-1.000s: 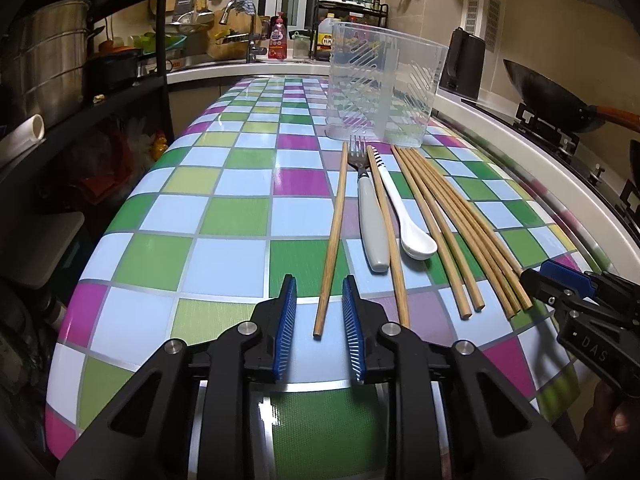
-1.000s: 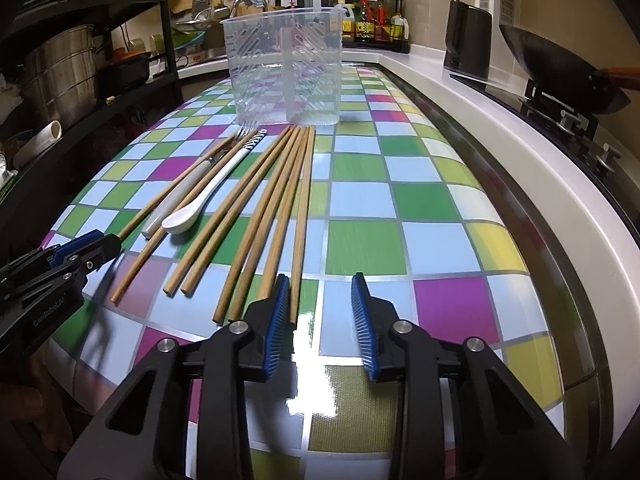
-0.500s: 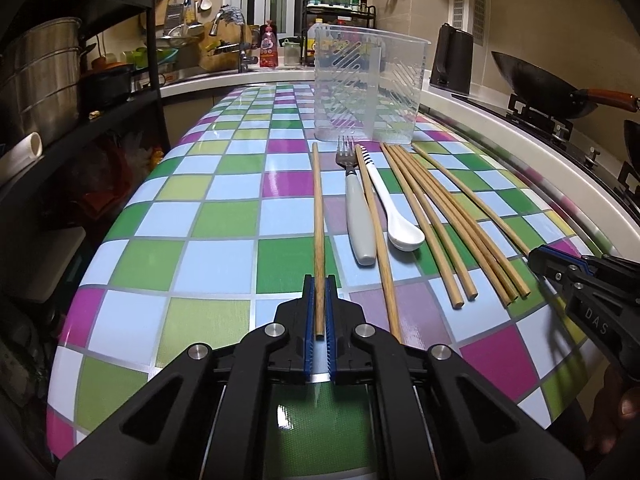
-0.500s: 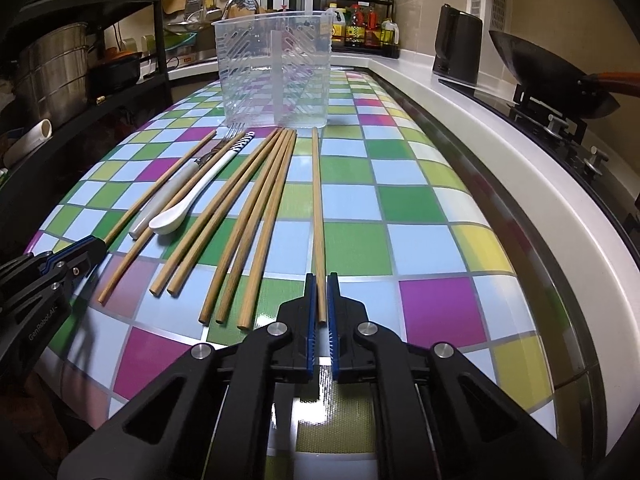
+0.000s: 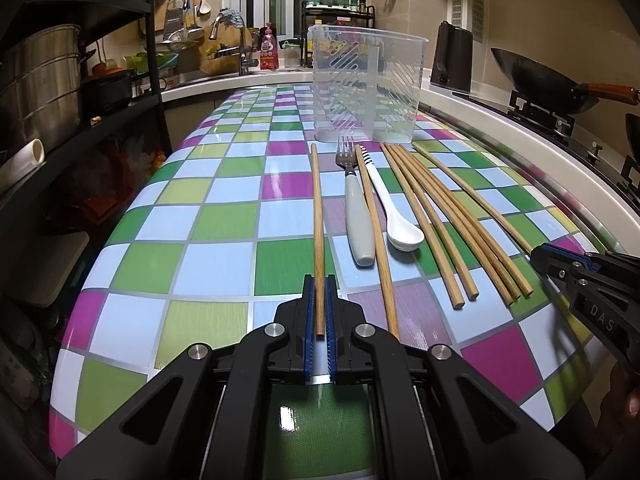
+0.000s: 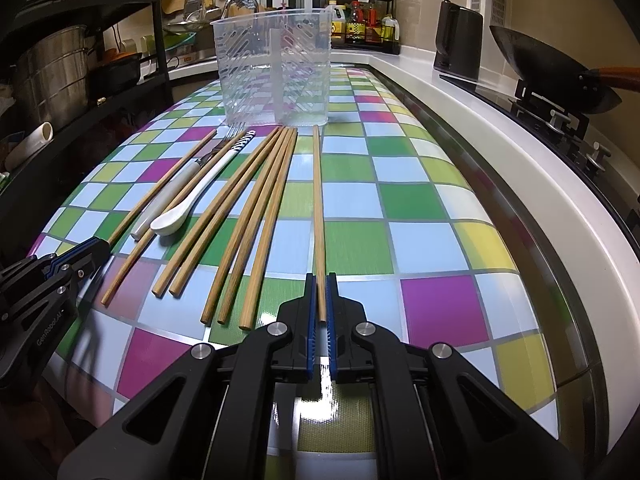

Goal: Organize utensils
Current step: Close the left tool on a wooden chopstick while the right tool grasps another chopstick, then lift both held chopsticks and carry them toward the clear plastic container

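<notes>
Left wrist view: my left claw (image 5: 319, 308) is clamped on the near end of one chopstick (image 5: 317, 216), which lies apart at the left of the row, tip toward the clear plastic holder (image 5: 366, 88) at the far end of the checkered counter (image 5: 200, 220). Right of it, w/ a gap: fork (image 5: 354, 208), another chopstick crossing beside its handle, white spoon (image 5: 394, 208) w/ striped handle end, then a fan of chopsticks (image 5: 440, 220). At the right edge my right claw (image 5: 560, 260) shows only from the side; from here I can't see what's between its pads.

Right wrist view settles that: right claw (image 6: 319, 300) is pressed shut on the near end of the rightmost chopstick (image 6: 317, 200), which sits apart from the bundle (image 6: 256, 216) on its left. My left claw (image 6: 88, 250) is at the lower left edge, its grip hidden from this side. This view also shows the holder's (image 6: 276, 72) inner divider clearly & both halves empty. Fork mostly hidden behind spoon (image 6: 192, 200) here. Wok (image 6: 552, 76) & kettle (image 6: 458, 44) stand along the right side.
</notes>
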Motion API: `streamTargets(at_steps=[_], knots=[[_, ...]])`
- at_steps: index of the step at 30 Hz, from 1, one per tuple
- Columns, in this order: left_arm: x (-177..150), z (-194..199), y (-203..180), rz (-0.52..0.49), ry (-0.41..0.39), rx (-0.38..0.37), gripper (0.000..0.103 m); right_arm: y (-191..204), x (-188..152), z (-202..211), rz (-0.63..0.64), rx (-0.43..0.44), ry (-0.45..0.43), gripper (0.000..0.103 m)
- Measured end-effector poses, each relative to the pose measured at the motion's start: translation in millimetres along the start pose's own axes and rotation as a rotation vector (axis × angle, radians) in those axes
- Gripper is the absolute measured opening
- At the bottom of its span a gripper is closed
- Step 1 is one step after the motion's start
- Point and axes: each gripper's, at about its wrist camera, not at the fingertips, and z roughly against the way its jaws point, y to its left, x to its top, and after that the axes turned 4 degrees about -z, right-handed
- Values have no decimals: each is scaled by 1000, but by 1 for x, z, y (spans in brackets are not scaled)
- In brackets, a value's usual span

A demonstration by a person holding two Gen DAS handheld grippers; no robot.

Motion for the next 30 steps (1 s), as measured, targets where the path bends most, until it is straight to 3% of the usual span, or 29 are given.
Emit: streamTargets(at_steps=[16, 30], knots=[[-2, 0, -4, 1, -19, 20, 5, -1, 2, -2, -2, 9, 5, 5], [3, 3, -5, 45, 33, 22, 5, 4, -1, 0, 28, 3, -19, 4]])
